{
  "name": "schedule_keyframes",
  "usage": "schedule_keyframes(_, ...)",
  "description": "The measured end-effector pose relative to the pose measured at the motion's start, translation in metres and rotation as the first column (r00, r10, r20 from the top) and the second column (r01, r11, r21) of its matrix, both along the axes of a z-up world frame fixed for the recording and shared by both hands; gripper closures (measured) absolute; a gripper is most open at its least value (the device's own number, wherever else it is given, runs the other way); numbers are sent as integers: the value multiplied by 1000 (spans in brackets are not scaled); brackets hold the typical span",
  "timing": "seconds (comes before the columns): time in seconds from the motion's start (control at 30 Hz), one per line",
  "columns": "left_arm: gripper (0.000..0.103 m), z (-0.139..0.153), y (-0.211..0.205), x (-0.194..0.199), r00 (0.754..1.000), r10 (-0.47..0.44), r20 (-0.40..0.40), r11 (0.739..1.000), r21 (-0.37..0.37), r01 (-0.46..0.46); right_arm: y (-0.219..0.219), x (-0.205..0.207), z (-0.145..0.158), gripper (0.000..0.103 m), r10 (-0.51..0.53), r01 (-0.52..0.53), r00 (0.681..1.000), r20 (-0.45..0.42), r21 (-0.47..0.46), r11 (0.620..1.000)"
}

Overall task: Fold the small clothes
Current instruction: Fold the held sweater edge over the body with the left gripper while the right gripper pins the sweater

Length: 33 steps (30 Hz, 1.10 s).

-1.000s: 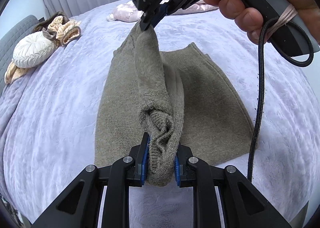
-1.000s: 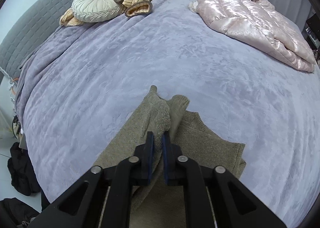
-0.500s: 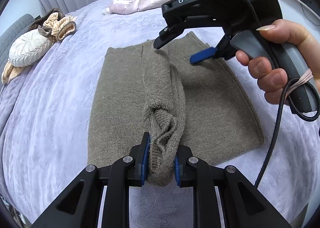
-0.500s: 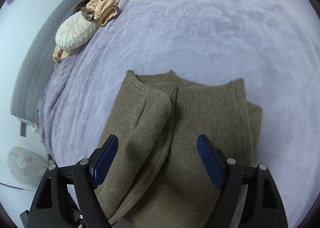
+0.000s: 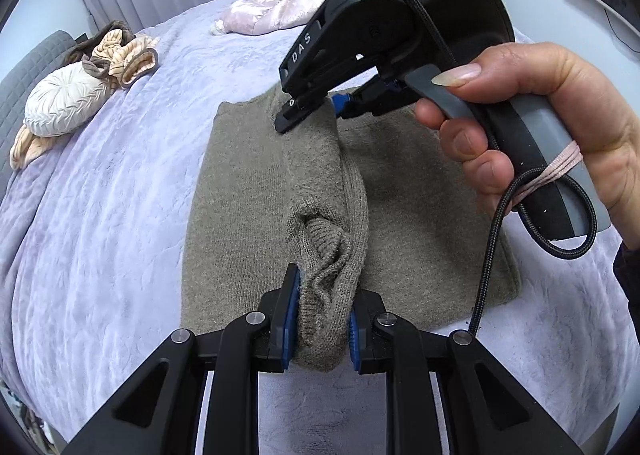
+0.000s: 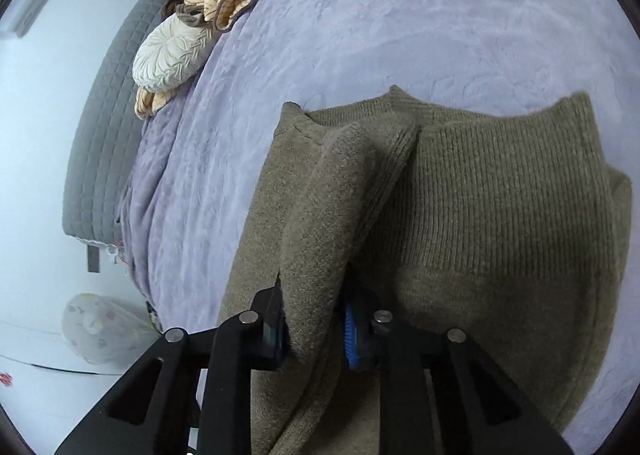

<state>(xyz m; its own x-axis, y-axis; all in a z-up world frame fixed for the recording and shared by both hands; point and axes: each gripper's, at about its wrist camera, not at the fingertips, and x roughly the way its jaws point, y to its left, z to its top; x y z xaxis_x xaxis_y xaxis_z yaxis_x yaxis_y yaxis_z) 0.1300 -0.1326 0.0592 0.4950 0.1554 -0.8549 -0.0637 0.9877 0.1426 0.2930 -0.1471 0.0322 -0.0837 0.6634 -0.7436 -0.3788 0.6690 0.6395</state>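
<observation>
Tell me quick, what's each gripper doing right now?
Left gripper: shut on the bunched near end of the olive knit sweater.
Right gripper: jaws closing on the sweater's raised fold, farther up.

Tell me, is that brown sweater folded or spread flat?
Partly folded: the olive-brown sweater lies on the lilac bedspread, one side doubled over its middle.

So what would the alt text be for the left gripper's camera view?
The left gripper pinches a bunched fold of an olive knit sweater lying on a lilac bedspread. Opposite, a hand holds the right gripper, its jaws closing on the sweater's far edge.
</observation>
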Motion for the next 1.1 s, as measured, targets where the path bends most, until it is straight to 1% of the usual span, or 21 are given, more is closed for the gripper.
schedule_keyframes(0.13,81,5,-5,-1,1000,-11,5,1000,-15,11,2,-3,23,83,46,-42,994,95,-47,998)
schedule_keyframes(0.27,81,10,-9,1,1000,-15,1,999,-45,15,0,-6,40,83,88,-73,984,156,-97,993)
schedule_keyframes(0.37,81,11,-16,5,1000,-14,-6,998,-64,13,-2,-10,51,83,127,-97,970,208,-146,985)
schedule_keyframes(0.5,81,11,-35,12,1000,-25,-7,998,-57,24,-8,-10,62,83,169,-118,950,262,-198,973)
schedule_keyframes(0.7,81,12,-72,24,999,-51,-5,998,-28,51,-29,-4,73,83,178,-112,936,304,-222,969)
schedule_keyframes(0.83,81,11,-88,29,998,-69,-7,997,-22,69,-49,3,73,83,168,-100,934,317,-218,971)
schedule_keyframes(0.9,81,6,-94,30,996,-85,-13,996,-8,85,-59,3,72,83,164,-98,931,326,-210,973)
schedule_keyframes(1.0,81,-6,-99,28,994,-103,-44,995,2,104,-70,4,66,83,152,-90,932,328,-198,976)
schedule_keyframes(1.1,81,-19,-95,28,991,-117,-72,993,22,119,-82,5,48,83,120,-65,946,303,-187,980)
